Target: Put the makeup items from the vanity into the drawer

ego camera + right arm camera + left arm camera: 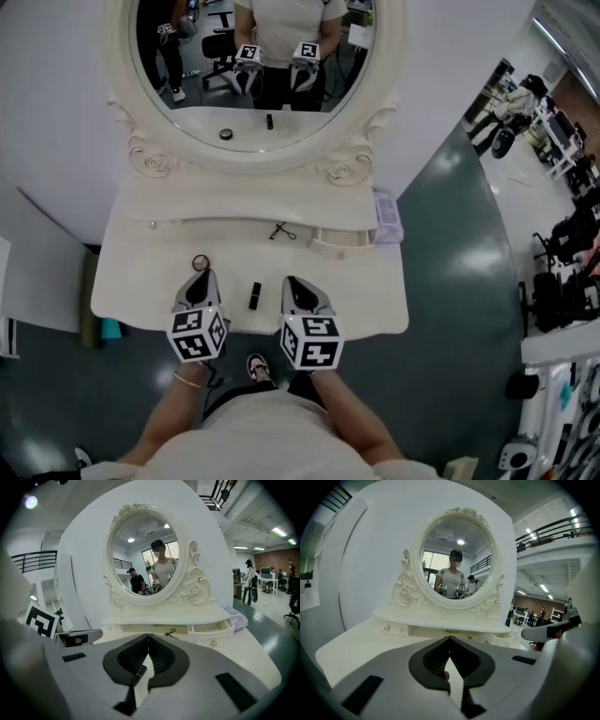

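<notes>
A black lipstick tube [254, 296] lies on the white vanity top [141, 281], between my two grippers. Just beyond the tip of my left gripper [200, 276] sits a small round compact [200, 263]. That gripper's jaws meet at the tip [450, 638] and hold nothing. My right gripper [291, 280] is also shut and empty [148, 636], and the lipstick [137, 673] shows below its jaws. The small drawer [342, 242] at the back right stands pulled out [211, 631].
A black hair tie [281, 231] lies under the mirror shelf, left of the drawer. A lavender box [387, 217] sits at the vanity's right edge. The oval mirror [253, 56] rises behind. The person stands at the front edge.
</notes>
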Demonstrator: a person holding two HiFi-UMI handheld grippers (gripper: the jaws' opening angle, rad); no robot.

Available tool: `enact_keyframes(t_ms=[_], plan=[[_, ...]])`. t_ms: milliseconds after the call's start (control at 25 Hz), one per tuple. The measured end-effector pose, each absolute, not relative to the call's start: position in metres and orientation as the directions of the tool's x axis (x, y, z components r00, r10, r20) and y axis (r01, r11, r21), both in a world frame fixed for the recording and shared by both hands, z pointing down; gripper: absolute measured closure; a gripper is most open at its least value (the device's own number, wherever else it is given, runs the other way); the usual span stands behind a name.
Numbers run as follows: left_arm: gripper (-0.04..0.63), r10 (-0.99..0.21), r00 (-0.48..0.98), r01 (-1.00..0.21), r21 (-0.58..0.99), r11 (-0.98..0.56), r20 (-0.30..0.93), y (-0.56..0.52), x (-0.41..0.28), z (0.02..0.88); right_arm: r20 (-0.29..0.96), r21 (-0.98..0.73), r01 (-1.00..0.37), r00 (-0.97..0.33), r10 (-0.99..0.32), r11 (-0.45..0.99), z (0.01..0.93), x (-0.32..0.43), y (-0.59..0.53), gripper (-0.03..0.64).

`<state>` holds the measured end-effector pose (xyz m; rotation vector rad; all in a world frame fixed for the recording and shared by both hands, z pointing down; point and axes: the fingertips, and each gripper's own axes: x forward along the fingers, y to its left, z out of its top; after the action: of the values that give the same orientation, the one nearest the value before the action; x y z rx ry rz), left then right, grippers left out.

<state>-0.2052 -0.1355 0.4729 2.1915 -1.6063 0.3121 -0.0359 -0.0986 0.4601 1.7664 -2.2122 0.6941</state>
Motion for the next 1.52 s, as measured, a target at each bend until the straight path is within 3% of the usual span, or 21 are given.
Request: enact_keyframes(t_ms=[680, 1360, 1520], plan=[[0.592, -0.858, 0.256, -0.96, 0.224, -0.17, 0.446, -0.144, -0.178, 0.493, 0.484, -0.26, -0.937, -0.336, -0.808, 0.234, 0.475, -0.008, -0.129, 0.598], [0.587, -0.798, 0.23, -0.967, 0.223, -0.123, 0.558, -0.108, -0.144, 0.538, 0.542, -0.35, -0.878, -0.473, -0.695, 0.326, 0.513, 0.003, -0.124, 0.598], [0.517, -0.764, 0.247, -0.963, 0.236, -0.128, 0.596, -0.099, -0.137, 0.554, 0.563, -0.363, -0.868, -0.495, -0.662, 0.34, 0.526, 0.0, -0.121, 0.598]])
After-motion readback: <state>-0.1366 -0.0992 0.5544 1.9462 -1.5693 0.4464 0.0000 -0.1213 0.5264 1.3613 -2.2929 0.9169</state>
